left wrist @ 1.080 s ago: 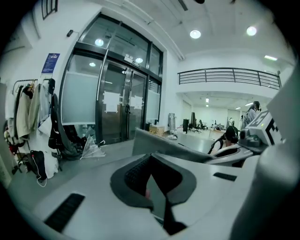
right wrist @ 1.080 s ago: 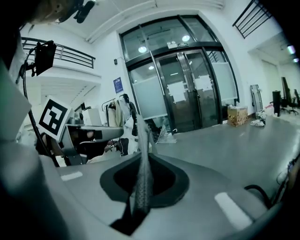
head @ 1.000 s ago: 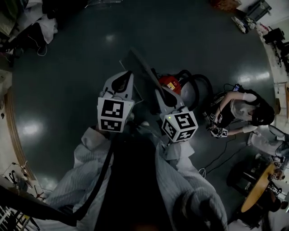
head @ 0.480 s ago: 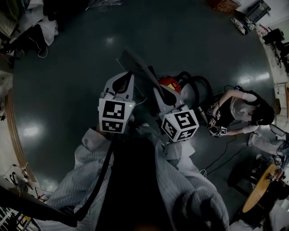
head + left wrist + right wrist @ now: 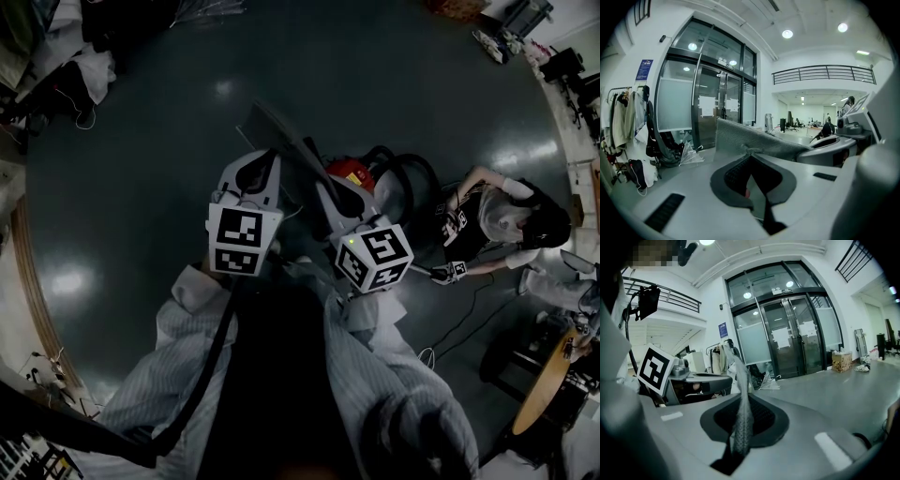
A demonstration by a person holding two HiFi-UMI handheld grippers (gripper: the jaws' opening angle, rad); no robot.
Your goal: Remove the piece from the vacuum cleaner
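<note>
A flat grey mesh piece (image 5: 279,139) is held up in the air, over the red vacuum cleaner (image 5: 350,174) and its black hose (image 5: 415,184) on the dark floor. My left gripper (image 5: 257,165) is shut on one edge of the piece, which stretches away as a grey sheet (image 5: 754,139) past that left gripper (image 5: 750,157). The right gripper (image 5: 330,195) is shut on the other side. In the right gripper view the piece (image 5: 742,394) stands edge-on, rising out of the right gripper (image 5: 739,423).
A person (image 5: 502,225) sits on the floor to the right of the vacuum cleaner. Glass doors (image 5: 790,341) stand ahead, with a clothes rack (image 5: 626,122), a folded umbrella (image 5: 691,157) and a cardboard box (image 5: 841,361) near them. Cables lie on the floor (image 5: 459,323).
Both grippers and the grey piece stay almost where they were. The seated person at the right has shifted their arms.
</note>
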